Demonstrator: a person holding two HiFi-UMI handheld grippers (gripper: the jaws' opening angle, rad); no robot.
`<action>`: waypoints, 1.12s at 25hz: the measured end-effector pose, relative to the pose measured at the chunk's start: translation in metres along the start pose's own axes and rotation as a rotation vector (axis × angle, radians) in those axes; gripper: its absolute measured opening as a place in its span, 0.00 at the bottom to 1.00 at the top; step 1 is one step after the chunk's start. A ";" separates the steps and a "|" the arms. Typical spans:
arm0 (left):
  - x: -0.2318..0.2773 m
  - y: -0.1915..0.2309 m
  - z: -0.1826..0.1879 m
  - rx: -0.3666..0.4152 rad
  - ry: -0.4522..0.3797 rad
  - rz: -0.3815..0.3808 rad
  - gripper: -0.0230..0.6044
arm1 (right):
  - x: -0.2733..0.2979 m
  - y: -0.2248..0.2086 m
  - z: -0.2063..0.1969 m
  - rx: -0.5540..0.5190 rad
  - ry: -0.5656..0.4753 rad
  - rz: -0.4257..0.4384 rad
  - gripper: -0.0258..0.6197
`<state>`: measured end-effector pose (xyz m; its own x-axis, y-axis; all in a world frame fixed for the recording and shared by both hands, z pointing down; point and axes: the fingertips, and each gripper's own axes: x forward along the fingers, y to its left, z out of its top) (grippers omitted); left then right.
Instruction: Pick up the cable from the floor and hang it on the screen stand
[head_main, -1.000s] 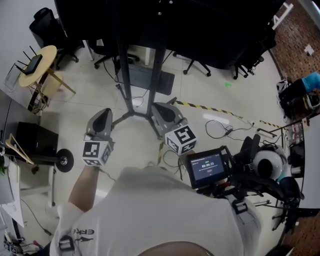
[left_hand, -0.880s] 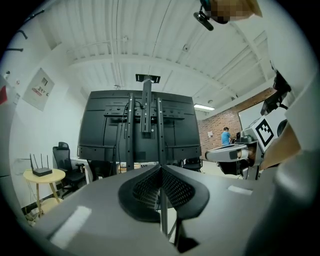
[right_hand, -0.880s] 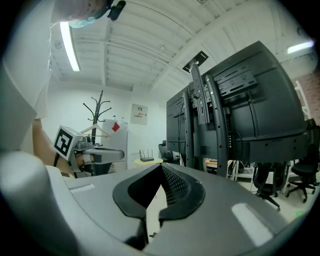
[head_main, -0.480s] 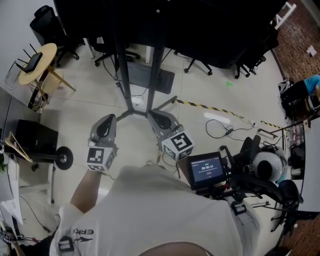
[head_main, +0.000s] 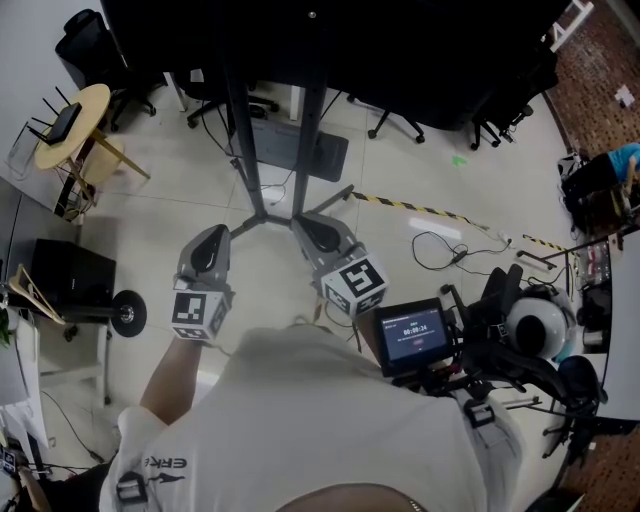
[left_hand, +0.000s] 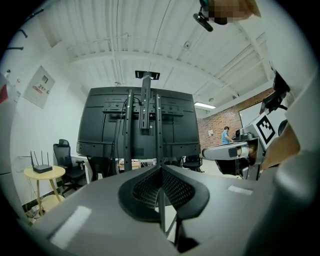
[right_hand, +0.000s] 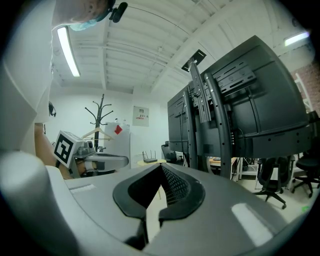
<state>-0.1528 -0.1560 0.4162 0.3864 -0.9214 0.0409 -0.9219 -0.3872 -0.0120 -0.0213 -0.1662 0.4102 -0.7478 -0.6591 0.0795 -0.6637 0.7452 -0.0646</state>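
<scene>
Two sets of tongs hovered level before the screen stand (head_main: 243, 140). The left tongs (head_main: 217, 232) were clenched tight on nothing, and the right tongs (head_main: 306, 221) were likewise pressed together and empty. The cable (head_main: 455, 256) lay on the floor to the right of the stand's feet, past a strip of yellow-and-black tape (head_main: 400, 209), well apart from both tongs. Its thin loops were hard to follow, and I could not tell where it ended. Seen from overhead, the dark screen (head_main: 330, 40) was cut off at the top and hid the floor behind the stand. Writing was scarce. Letters on the person's shirt (head_main: 300, 430) looked like "ERK", the figures on the chest display (head_main: 412, 335) were too small to read, and a wall poster (left_hand: 40, 87) left of the stand was only a blur.
</scene>
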 end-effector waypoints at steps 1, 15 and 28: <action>0.001 0.000 0.001 0.006 -0.004 -0.002 0.04 | 0.000 0.000 0.001 -0.001 -0.001 -0.003 0.06; 0.003 0.001 0.001 0.006 0.004 -0.012 0.04 | 0.002 -0.004 0.008 -0.012 -0.015 -0.016 0.06; 0.000 0.004 -0.002 -0.010 0.010 0.006 0.04 | 0.001 -0.007 0.011 -0.016 -0.020 -0.023 0.06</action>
